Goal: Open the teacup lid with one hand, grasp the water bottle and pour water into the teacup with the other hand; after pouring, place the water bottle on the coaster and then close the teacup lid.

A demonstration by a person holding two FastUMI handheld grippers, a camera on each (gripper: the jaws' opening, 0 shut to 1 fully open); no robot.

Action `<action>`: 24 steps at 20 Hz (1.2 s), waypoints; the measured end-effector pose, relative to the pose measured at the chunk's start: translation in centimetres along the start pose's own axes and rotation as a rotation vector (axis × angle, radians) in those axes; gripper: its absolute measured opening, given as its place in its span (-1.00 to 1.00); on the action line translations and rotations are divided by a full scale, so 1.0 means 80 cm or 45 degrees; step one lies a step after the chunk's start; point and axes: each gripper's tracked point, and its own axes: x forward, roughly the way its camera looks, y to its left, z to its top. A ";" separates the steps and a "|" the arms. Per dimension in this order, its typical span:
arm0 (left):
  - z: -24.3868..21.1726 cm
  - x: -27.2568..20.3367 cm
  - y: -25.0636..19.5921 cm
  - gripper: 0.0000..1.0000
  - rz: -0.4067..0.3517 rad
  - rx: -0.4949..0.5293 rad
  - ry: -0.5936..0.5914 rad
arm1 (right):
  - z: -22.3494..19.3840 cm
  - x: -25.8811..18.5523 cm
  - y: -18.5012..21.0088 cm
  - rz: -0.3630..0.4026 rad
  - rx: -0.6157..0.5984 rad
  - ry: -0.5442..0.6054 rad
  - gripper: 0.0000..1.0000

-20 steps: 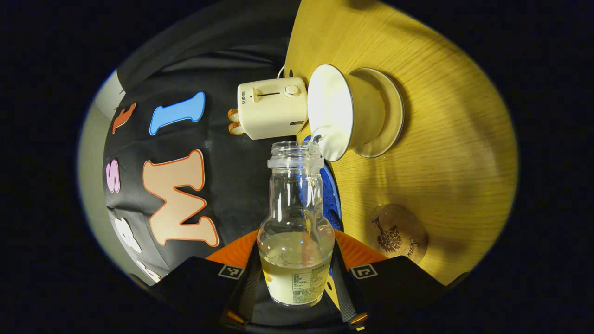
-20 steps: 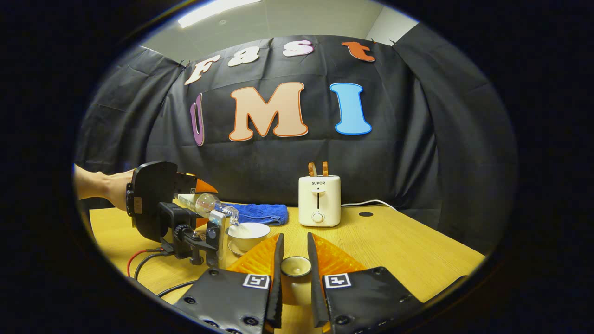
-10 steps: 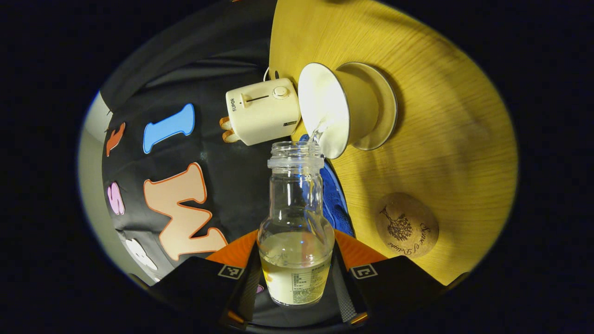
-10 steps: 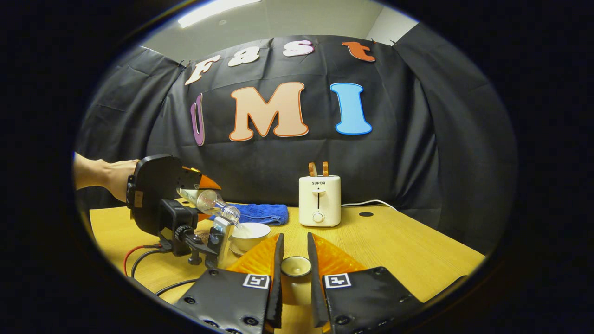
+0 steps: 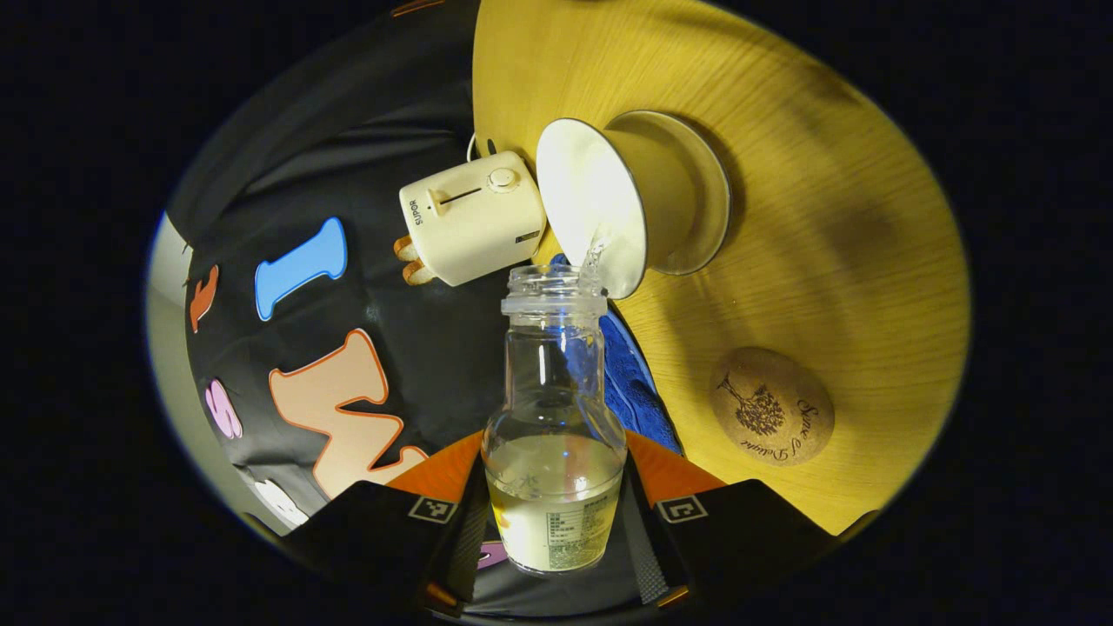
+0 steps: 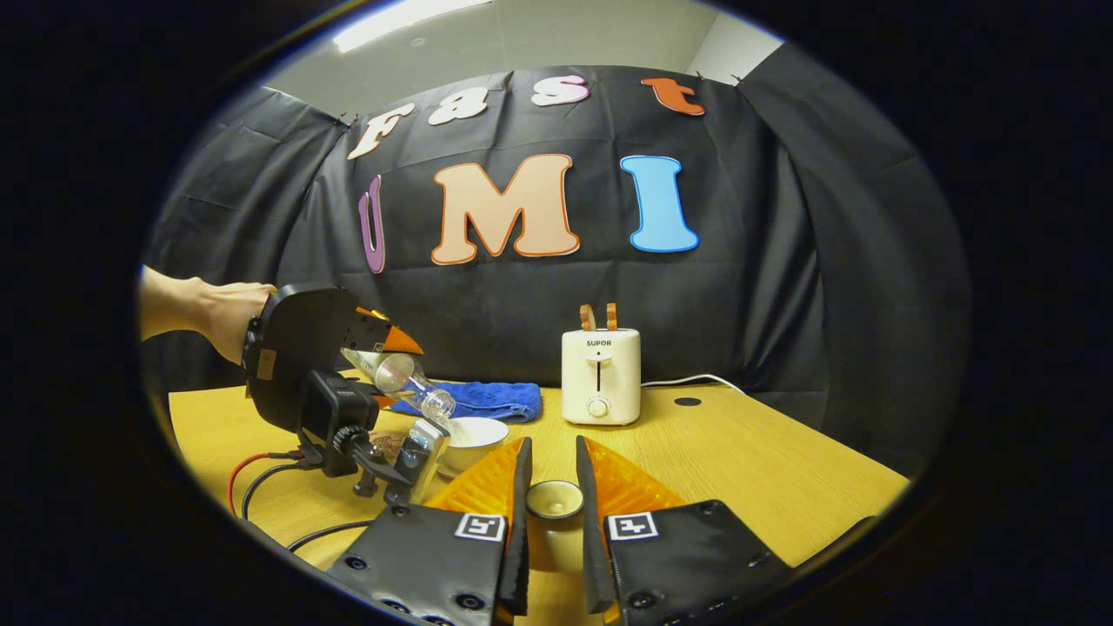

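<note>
While the left gripper (image 5: pixel 556 513), jaws clamped on the tilted water bottle (image 5: pixel 554 417), streams water into the teacup (image 5: pixel 622 202), the right gripper (image 6: pixel 552 513) pinches the lid (image 6: pixel 554 499) clear of the pour.

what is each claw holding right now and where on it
The left claw grips the clear glass water bottle by its wide lower body, near the base. The right claw holds the small round cream teacup lid by its sides.
</note>
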 end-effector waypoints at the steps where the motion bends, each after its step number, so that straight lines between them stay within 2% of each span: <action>1: 0.000 0.000 0.001 0.35 -0.001 0.009 -0.001 | 0.001 0.000 0.000 0.000 0.000 0.000 -0.43; 15: 0.010 -0.006 0.031 0.35 -0.003 0.239 0.003 | 0.001 -0.001 0.001 0.009 0.002 0.001 -0.44; 24: 0.012 0.001 0.041 0.36 -0.014 0.277 -0.001 | 0.001 -0.001 0.000 0.013 0.021 0.003 -0.43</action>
